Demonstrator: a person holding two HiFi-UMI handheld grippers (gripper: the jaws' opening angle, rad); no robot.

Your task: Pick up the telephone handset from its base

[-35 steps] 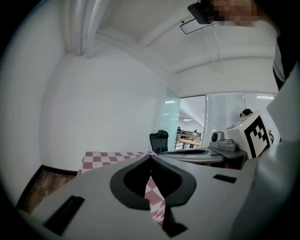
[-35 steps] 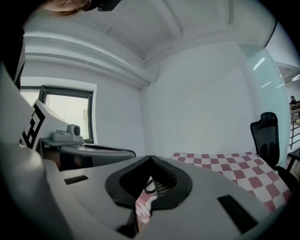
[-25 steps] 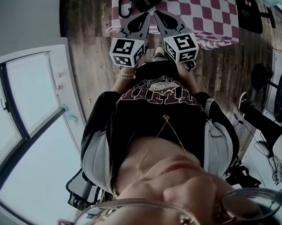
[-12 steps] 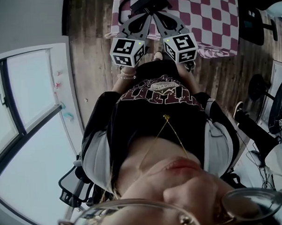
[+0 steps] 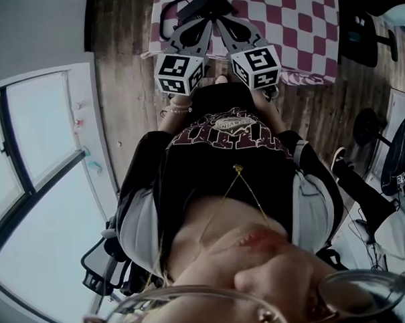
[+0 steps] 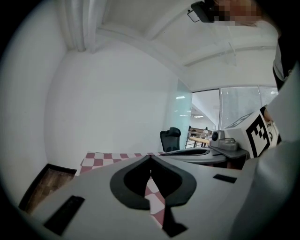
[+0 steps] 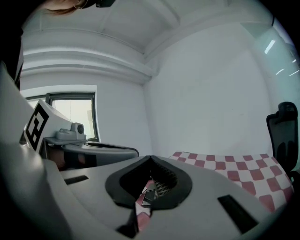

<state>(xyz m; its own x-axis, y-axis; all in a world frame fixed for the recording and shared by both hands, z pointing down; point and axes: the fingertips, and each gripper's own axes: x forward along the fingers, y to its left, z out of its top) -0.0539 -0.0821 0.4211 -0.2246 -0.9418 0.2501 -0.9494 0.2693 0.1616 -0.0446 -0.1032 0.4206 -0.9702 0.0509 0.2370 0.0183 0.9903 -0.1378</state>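
head view: left gripper (image 5: 204, 23) beside right gripper (image 5: 220, 23), near level

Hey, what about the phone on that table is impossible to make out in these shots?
- Head view: the telephone is cut by the top edge and partly covered by the left gripper and right gripper; handset and base can't be told apart.
- Right gripper view: the gripper's own body hides all but a sliver of dark grille.
- Left gripper view: only checkered cloth shows, no telephone.
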